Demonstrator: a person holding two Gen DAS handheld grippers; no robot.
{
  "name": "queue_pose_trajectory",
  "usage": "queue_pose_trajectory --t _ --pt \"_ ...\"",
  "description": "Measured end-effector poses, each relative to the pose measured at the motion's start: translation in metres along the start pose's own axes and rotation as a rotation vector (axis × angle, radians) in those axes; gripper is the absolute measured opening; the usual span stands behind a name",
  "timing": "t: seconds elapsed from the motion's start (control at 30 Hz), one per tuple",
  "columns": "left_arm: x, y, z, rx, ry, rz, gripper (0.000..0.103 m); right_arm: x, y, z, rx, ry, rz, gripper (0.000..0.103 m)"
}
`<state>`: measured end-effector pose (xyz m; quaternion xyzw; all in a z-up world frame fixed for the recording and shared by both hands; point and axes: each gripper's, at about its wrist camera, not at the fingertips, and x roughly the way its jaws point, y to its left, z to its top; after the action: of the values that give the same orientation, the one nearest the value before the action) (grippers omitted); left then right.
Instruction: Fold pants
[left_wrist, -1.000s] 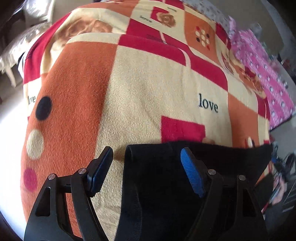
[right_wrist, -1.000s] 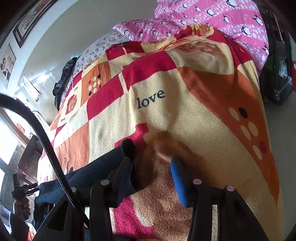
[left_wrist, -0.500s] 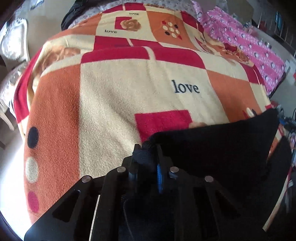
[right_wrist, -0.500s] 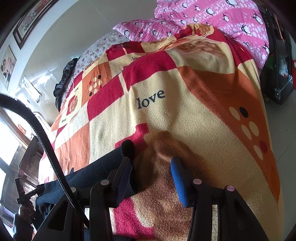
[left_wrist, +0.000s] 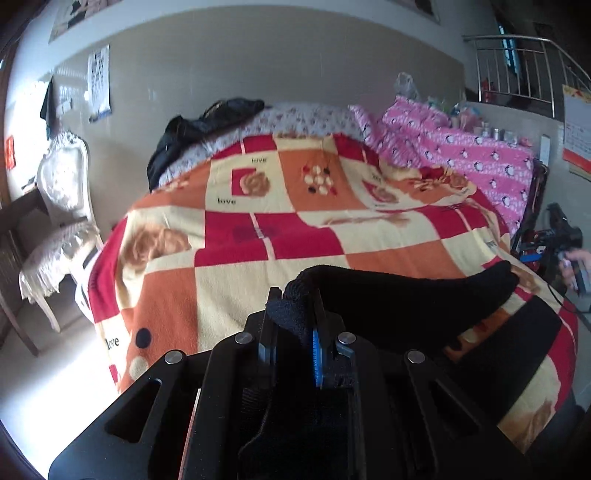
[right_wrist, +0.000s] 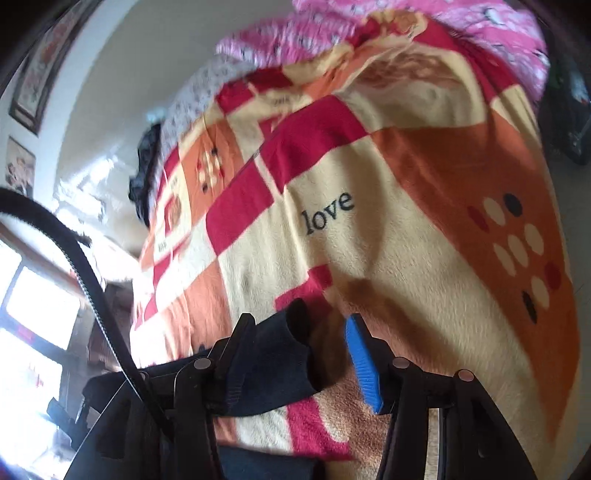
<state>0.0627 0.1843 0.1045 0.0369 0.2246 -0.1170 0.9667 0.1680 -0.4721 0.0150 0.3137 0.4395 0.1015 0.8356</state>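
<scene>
Dark pants (left_wrist: 406, 299) lie on a bed covered by a red, orange and cream checked blanket (left_wrist: 258, 266). My left gripper (left_wrist: 295, 321) is shut on one corner of the pants and holds it raised above the blanket, the cloth stretching away to the right. In the right wrist view my right gripper (right_wrist: 299, 332) is open; the other corner of the pants (right_wrist: 273, 362) lies against its left finger (right_wrist: 240, 332), and the blue-padded right finger (right_wrist: 360, 354) stands apart from the cloth.
A pink quilt (left_wrist: 472, 155) lies at the far right of the bed. A black garment (left_wrist: 199, 129) lies at the head. A white chair (left_wrist: 62, 221) stands left of the bed. A black cable (right_wrist: 92, 291) crosses the right wrist view.
My left gripper closed on the pants corner and lifted it, so its view swung up toward the wall. My right gripper stayed open and shifted slightly; its view is blurred.
</scene>
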Motion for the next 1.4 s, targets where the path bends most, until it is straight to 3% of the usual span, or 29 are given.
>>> queue_pose_trajectory --t 0.13,0.23,0.4,0.47,0.73,0.8,0.87,0.93,0.97,1.2,1.4 --pt "-0.022 -0.001 -0.022 -0.039 -0.024 -0.014 0.012 0.034 0.015 0.014 -0.107 0.218 -0.076 0.049" --pt "-0.032 -0.003 -0.035 -0.076 -0.029 -0.014 0.012 0.046 0.036 0.025 -0.199 0.216 -0.135 0.049" --pt "-0.042 -0.012 -0.042 -0.100 -0.052 -0.029 0.012 0.067 0.059 0.039 -0.275 0.296 -0.114 0.049" --pt "-0.041 -0.014 -0.042 -0.109 -0.050 -0.031 0.012 0.076 0.066 0.039 -0.305 0.334 -0.135 0.038" --pt "-0.037 -0.007 -0.046 -0.155 -0.029 -0.050 0.012 0.112 0.081 0.030 -0.358 0.436 -0.235 0.025" --pt "-0.038 -0.007 -0.047 -0.157 -0.031 -0.048 0.012 0.114 0.080 0.029 -0.370 0.425 -0.226 0.019" --pt "-0.038 -0.006 -0.047 -0.160 -0.032 -0.050 0.012 0.112 0.083 0.032 -0.386 0.377 -0.219 0.005" --pt "-0.038 -0.005 -0.047 -0.171 -0.032 -0.046 0.012 0.100 0.092 0.028 -0.443 0.321 -0.158 0.002" --pt "-0.039 -0.005 -0.048 -0.179 -0.032 -0.042 0.012 0.091 0.098 0.022 -0.470 0.291 -0.118 0.002" --pt "-0.057 -0.004 -0.056 -0.203 -0.040 -0.028 0.011 0.022 0.111 -0.020 -0.555 0.107 -0.084 0.002" --pt "-0.083 0.009 -0.086 -0.249 -0.055 -0.020 0.011 -0.049 0.101 -0.084 -0.667 0.044 -0.031 0.002"
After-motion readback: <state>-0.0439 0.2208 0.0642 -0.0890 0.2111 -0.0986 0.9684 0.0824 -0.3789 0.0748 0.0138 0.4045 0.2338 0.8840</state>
